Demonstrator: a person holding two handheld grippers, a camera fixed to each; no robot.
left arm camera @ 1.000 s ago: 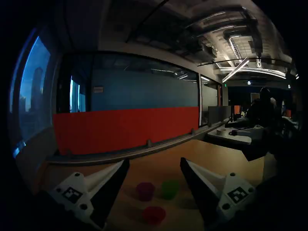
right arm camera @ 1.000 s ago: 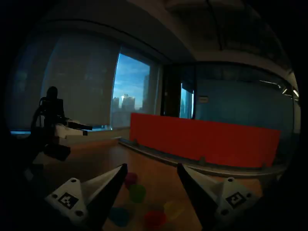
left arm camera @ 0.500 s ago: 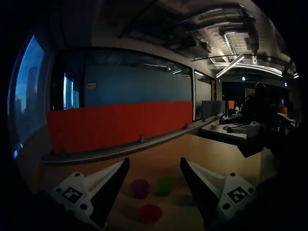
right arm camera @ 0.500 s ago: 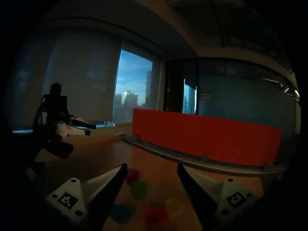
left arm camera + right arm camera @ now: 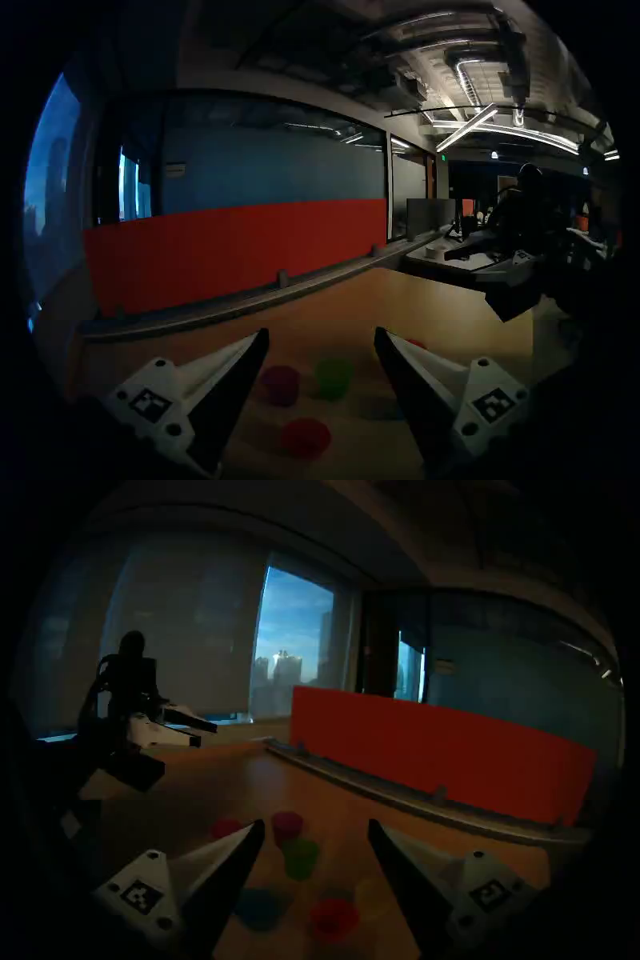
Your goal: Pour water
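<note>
left gripper (image 5: 321, 331) and right gripper (image 5: 315, 822) hung wide open and empty; reaching slowly for the green cup (image 5: 301, 858) ahead looked best.

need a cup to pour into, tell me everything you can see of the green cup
The green cup is small, plain and looks like plastic. It stands upright, mouth up, on the wooden table, just apart from a purple cup, with a red cup nearer the camera. Nothing grips it; the dim light hides any contents.
</note>
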